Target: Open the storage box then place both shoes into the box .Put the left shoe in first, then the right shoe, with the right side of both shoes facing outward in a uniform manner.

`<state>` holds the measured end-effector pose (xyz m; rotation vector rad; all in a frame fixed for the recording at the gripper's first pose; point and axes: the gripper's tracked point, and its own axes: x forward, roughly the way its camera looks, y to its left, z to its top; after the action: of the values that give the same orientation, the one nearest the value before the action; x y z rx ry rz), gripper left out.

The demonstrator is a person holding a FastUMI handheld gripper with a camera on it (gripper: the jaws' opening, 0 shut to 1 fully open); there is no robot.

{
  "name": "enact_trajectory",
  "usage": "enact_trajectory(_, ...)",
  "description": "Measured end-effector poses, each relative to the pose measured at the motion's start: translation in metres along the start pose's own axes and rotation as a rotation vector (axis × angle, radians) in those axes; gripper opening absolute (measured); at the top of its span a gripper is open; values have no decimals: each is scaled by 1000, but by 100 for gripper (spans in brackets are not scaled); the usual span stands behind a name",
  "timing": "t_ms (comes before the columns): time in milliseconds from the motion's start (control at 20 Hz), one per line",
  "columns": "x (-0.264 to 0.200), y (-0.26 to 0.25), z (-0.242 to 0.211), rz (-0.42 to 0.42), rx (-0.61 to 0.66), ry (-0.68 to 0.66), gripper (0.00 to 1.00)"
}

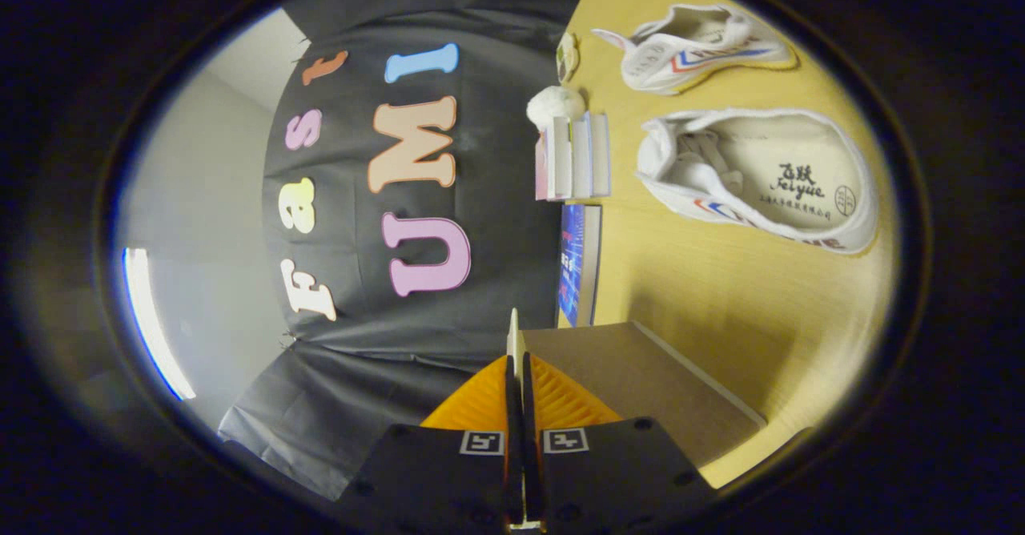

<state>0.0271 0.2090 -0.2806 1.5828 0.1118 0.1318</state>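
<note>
On the left hangs the booth's dark cloth wall (pixel 360 199), with a pale wall (pixel 200 199) beyond it. The view is rolled on its side, so the worktop (pixel 721 295) runs up the right.

At the middle, the gripper (pixel 519 375) has its fingers (pixel 480 407) closed on a thin pale panel (pixel 513 335), which stands edge-on between them and pokes out just past the tips. This looks like the lid or flap of the box (pixel 641 383), whose brown face lies just right of the fingers. I judge the fingers are gripping that flap, with both pressing on it.

Beyond the box, against the cloth, a blue book (pixel 578 267) stands on the worktop. Past it is a short row of pale books (pixel 578 157) with a white fluffy ball (pixel 555 104) and a small pale object (pixel 568 56), too small to identify.

To the right, two white shoes lie on the worktop, well apart from the box. The nearer shoe (pixel 761 179) shows its opening and insole; the farther shoe (pixel 697 46) lies on its side. I cannot tell which is the left one.

The step in hand is opening the box; neither shoe is in it yet. Next, the flap must swing fully clear and stay open before the fingers let go. Then the left shoe must be picked out and gripped.
</note>
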Motion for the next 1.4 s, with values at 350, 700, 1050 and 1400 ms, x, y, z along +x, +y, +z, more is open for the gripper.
enact_trajectory(350,0,69,-16,33,-107,9,3)
enact_trajectory(700,8,145,-66,60,-152,13,3)
enact_trajectory(1050,24,170,-160,48,-172,70,6)
enact_trajectory(1400,43,163,-253,51,-209,140,6)
